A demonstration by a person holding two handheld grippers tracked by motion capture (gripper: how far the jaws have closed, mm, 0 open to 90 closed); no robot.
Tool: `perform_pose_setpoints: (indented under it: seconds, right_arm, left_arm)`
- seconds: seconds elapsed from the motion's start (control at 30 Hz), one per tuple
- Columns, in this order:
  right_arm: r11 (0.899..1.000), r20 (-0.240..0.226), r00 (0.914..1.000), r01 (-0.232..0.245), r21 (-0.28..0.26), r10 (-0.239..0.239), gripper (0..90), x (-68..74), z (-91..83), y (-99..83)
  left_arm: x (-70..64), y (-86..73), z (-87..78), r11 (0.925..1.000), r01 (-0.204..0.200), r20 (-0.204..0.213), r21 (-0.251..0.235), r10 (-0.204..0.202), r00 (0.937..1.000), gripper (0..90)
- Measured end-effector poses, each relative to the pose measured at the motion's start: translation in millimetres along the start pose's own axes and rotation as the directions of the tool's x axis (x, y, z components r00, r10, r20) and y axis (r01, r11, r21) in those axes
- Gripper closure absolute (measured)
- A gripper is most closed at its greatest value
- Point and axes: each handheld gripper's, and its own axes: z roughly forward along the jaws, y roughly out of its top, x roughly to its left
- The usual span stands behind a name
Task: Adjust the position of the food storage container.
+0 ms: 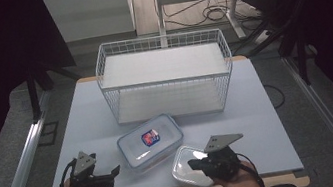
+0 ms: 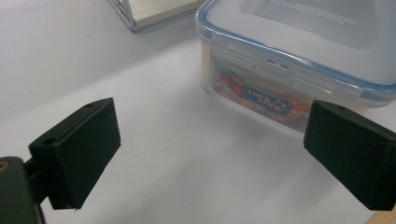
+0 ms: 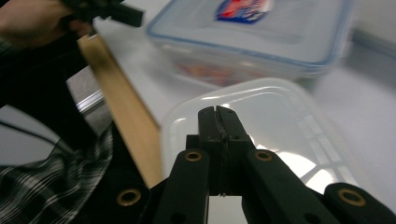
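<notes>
Left claw (image 2: pixel 210 154) gaping wide, holding nothing, blue-rimmed box (image 2: pixel 299 60) sitting just ahead. Right claw (image 3: pixel 218 116) pressing closed (gripping nothing) above clear box (image 3: pixel 280 135).

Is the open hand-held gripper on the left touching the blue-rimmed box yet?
Apart. In the left gripper view, the left hand-held gripper has its jaws spread wide, and bare table shows between them and the blue-rimmed box.
</notes>
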Motion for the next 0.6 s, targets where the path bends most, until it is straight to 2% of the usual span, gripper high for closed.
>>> perform_pose_setpoints:
  seconds: [0.07,0.23,0.37,0.47,0.53,0.6]
  right_arm:
    - [1.0,-0.038,0.9991,0.019,0.017,-0.019,89.3,9.4,7.5,0.2]
    - [0.997,-0.079,0.9952,0.062,0.046,-0.058,89.3,23.3,17.8,-0.3]
    - [0.99,-0.098,0.9905,0.106,0.089,-0.097,89.2,34.0,30.4,-4.7]
    - [0.982,-0.071,0.9903,0.128,0.141,-0.119,89.2,33.6,36.9,-10.2]
    - [0.981,-0.065,0.9905,0.13,0.146,-0.121,89.3,32.3,36.7,-10.9]
    - [0.982,-0.077,0.992,0.11,0.151,-0.1,89.4,27.3,34.5,-12.6]
  left_arm:
    - [-0.4,0.0,0.3,1.0,-0.003,0.0,0.005,0.003,1.0,3.5]
    - [-0.3,0.0,0.2,1.0,-0.002,-0.002,0.005,0.002,1.0,3.5]
    - [-0.4,0.0,0.4,1.0,-0.002,-0.002,0.008,0.002,1.0,3.6]
    - [-0.7,0.0,0.6,0.9999,-0.004,-0.002,0.011,0.004,1.0,3.6]
    - [-0.6,-0.1,0.8,0.9999,-0.005,-0.001,0.014,0.005,1.0,3.6]
    - [-0.6,-0.2,1.1,0.9998,-0.005,-0.002,0.017,0.005,1.0,3.6]
